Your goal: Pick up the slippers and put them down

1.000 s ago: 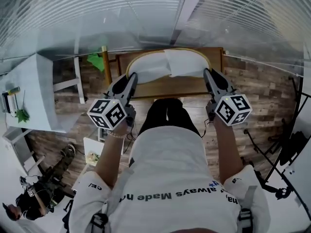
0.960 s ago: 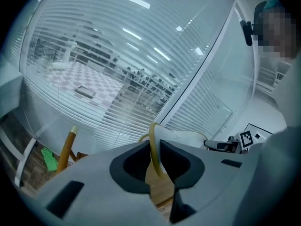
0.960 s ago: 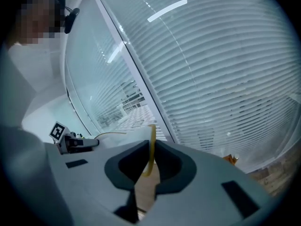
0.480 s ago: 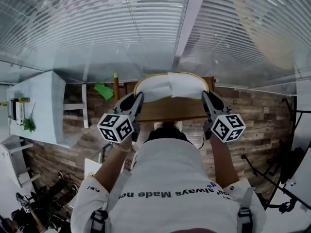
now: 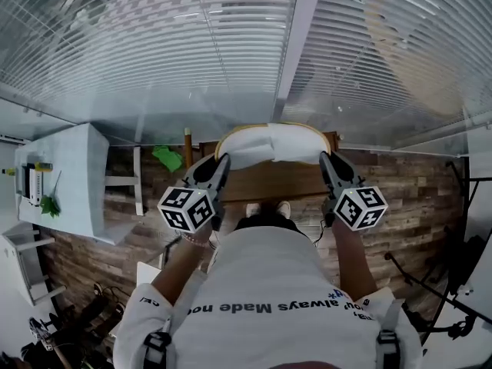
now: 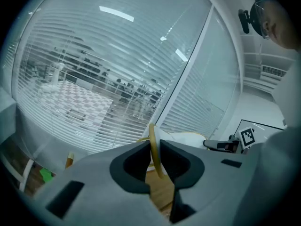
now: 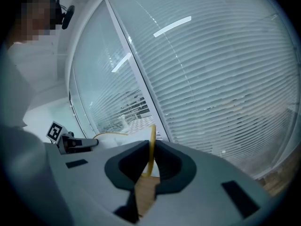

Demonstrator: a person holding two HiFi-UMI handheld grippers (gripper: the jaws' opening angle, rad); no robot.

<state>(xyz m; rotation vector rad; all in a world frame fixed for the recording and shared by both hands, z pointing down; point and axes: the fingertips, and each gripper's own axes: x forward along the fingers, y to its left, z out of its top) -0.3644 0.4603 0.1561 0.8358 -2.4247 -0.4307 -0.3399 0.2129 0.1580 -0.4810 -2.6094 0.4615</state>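
Note:
Two white slippers with yellow-edged soles hang side by side in front of me, the left slipper (image 5: 242, 146) and the right slipper (image 5: 298, 140), lifted above a low wooden table (image 5: 269, 181). My left gripper (image 5: 223, 160) is shut on the outer edge of the left slipper; the left gripper view shows that yellow edge (image 6: 154, 149) pinched between the pads. On the outer edge of the right slipper my right gripper (image 5: 323, 157) is shut, and the yellow rim (image 7: 151, 147) stands upright between its pads. Each gripper view shows the other gripper across the slippers.
A glass wall with slatted blinds (image 5: 231, 44) rises just behind the table. A white desk (image 5: 65, 175) and a white stool (image 5: 123, 183) stand at the left, with a green item (image 5: 167, 158) beside them. Tripod legs (image 5: 446, 298) stand on the wood floor at the right.
Both grippers have risen together with the slippers, away from the wooden table. The head view has tilted up, showing more of the blinds.

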